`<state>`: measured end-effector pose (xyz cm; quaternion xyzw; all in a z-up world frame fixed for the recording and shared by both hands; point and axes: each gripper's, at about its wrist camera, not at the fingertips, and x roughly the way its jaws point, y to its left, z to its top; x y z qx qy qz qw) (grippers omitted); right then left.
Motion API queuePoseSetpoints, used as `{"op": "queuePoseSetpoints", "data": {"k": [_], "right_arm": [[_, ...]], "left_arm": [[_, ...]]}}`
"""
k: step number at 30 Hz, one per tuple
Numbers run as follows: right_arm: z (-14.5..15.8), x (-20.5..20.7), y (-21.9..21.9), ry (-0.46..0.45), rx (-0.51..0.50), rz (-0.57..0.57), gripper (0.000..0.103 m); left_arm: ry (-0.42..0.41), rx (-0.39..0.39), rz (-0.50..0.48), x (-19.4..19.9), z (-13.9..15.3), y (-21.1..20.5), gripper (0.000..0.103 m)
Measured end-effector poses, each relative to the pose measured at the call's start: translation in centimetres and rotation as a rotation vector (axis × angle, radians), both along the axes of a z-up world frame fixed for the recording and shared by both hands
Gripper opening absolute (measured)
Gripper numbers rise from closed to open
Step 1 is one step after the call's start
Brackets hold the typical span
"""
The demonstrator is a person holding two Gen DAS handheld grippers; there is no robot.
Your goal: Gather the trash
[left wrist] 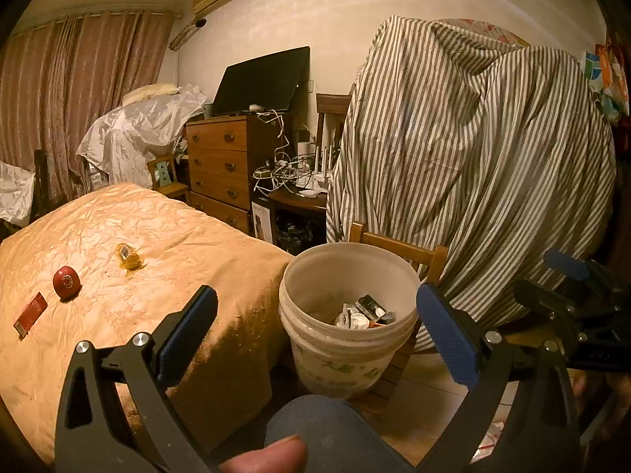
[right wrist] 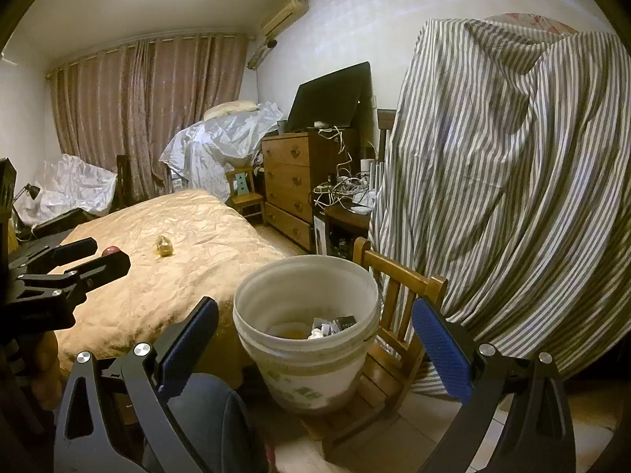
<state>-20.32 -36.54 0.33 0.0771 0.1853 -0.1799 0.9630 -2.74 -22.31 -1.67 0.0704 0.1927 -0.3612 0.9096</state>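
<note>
Trash remains near the bed's (left wrist: 165, 236) left edge: red ball (left wrist: 66, 282), yellow wrapper (left wrist: 128, 256). Both grippers (left wrist: 315, 311) (right wrist: 314, 323) gape empty; next, reach there, then bucket (left wrist: 347, 358).

We list the white plastic bucket (left wrist: 347, 339), matt, scuffed and stained, its printed green markings worn. We note crumpled paper and glossy carton scraps (left wrist: 364, 313) inside it. The tan bed cover (left wrist: 157, 236) is creased cloth with a faint sheen. On it lie 1 glossy red ball-shaped item (left wrist: 66, 282), 1 translucent yellow plastic wrapper (left wrist: 128, 255) and 1 flat red packet (left wrist: 30, 313). The small chair (right wrist: 398, 287) is varnished wood. The left gripper (left wrist: 315, 333) and right gripper (right wrist: 315, 345) are matt black with textured blue pads (left wrist: 447, 335) and 4 bright metal screws each.
</note>
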Motion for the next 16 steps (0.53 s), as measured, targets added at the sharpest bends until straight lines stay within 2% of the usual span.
{"op": "queuePoseSetpoints", "data": {"k": [6,16], "right_arm": [[0.0,0.11,-0.25,0.001,-0.001,0.002,0.098],[-0.26,0.22,-0.48,0.003,0.007,0.004,0.098]], "left_arm": [[0.014,0.003,-0.025,0.06,-0.21,-0.04,0.097],[0.026,0.027,-0.007,0.23,-0.6,-0.16,0.097]]}}
